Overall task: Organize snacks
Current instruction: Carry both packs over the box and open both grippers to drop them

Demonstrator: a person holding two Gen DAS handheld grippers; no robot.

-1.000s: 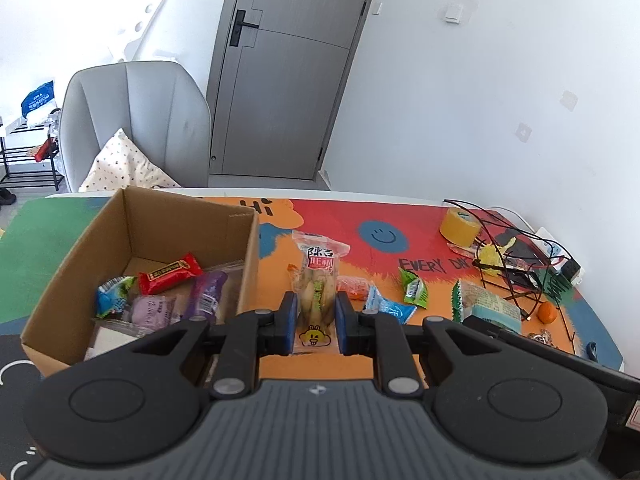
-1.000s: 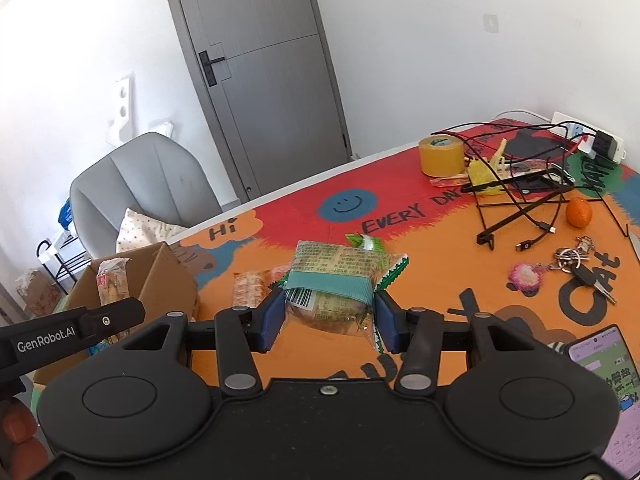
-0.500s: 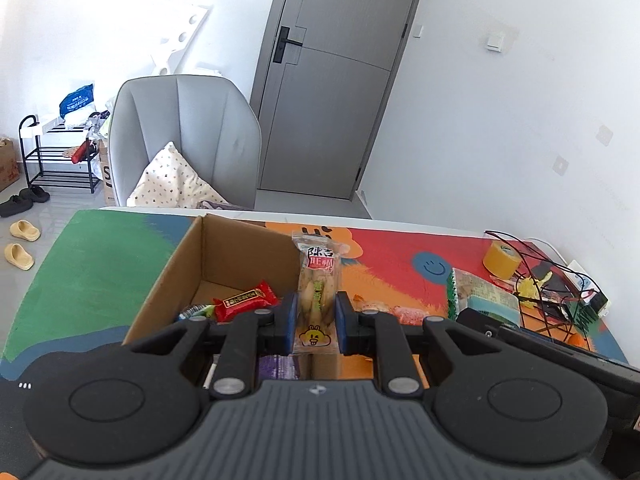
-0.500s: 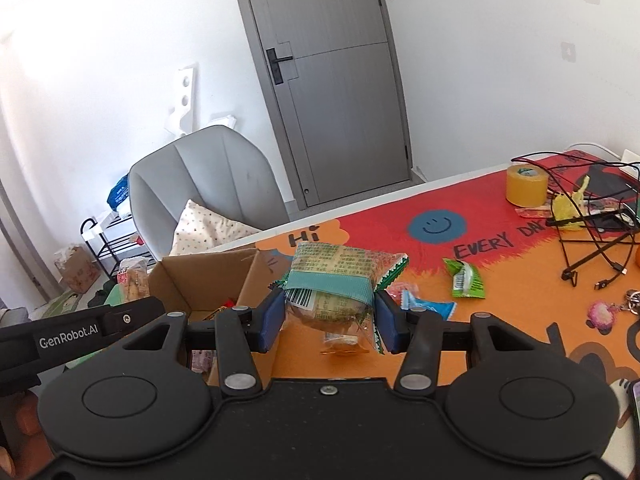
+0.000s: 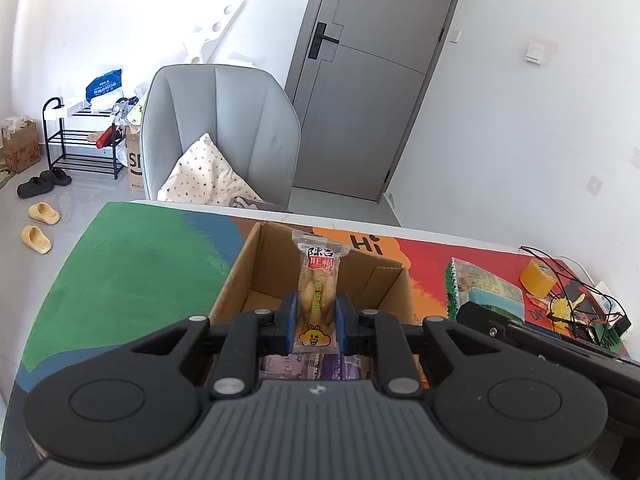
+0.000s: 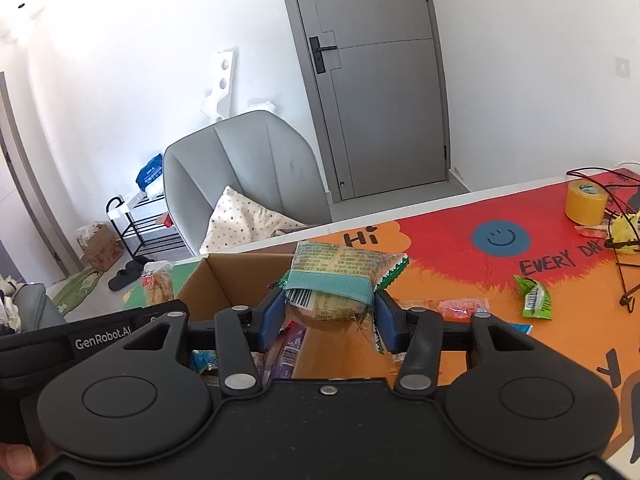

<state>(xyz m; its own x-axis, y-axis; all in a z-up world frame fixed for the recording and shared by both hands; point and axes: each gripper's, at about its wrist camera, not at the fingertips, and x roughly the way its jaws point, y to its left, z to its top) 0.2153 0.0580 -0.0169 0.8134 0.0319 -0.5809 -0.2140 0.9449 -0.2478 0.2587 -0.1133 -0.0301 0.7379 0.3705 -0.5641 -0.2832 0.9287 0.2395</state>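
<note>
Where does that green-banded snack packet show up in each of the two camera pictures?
Left wrist view: green-banded packet at right, beside the box, ahead of the right gripper's black body.
Right wrist view: packet at centre, pinched in the right gripper, over the box's right wall.
Shared landmark: yellow tape roll.

From my feed I see white walls [image 5: 520,140] lit by bright daylight. A grey door [image 5: 372,76] with a black handle [image 5: 322,40] fills the upper centre of the left wrist view. Left of it stands a grey armchair [image 5: 224,128] with a spotted cushion [image 5: 204,180] on its seat. At far left a black shoe rack [image 5: 80,140] stands on the pale grey floor [image 5: 80,208], with yellow slippers [image 5: 38,224] and dark sandals [image 5: 42,182] nearby. A white light switch [image 5: 534,53] sits on the wall at upper right.
</note>
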